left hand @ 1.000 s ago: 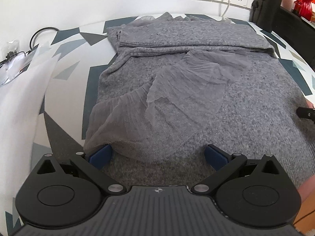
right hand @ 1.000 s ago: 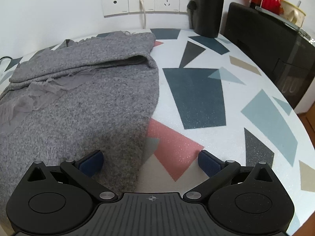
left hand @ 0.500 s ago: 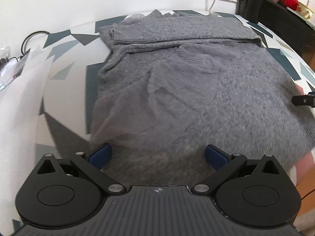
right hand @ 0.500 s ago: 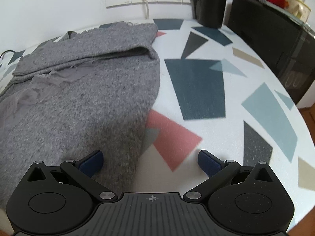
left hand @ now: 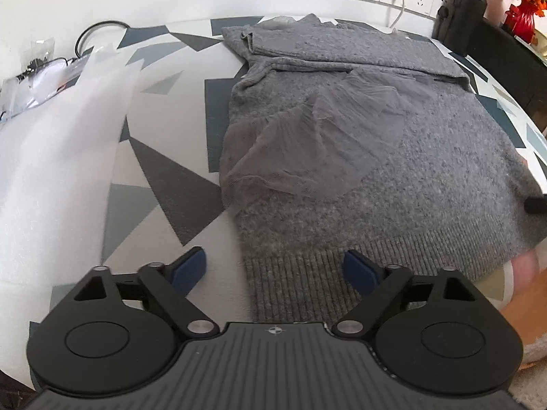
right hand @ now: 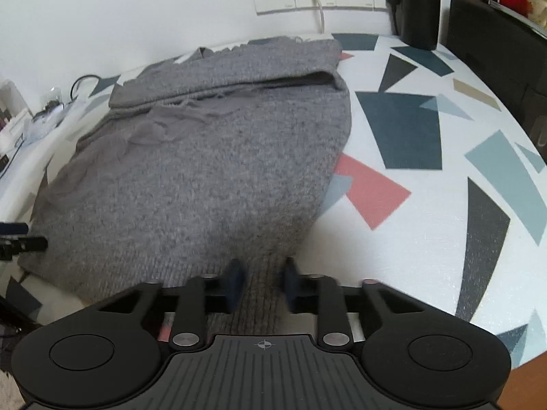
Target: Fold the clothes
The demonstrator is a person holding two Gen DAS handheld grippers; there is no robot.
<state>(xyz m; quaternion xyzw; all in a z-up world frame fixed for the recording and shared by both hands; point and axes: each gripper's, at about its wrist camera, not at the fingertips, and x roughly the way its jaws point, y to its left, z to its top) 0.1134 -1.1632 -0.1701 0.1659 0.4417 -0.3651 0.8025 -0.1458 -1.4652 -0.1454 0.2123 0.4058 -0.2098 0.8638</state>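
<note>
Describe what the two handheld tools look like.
Both look alike. The left tool and the right tool have a matte black body with a ribbed top plate, a small crosshair mark, two round black discs, silver pivot pins on black link arms, and dark blue pads on the fingers.

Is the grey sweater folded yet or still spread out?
Mostly spread. The grey sweater lies flat on the table, ribbed hem nearest the cameras; only a band at its far end is folded over.

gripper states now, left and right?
Left gripper: open, just been closing, ribbed hem of the grey knitted sweater between its jaws.
Right gripper: just closed on that hem.
</note>
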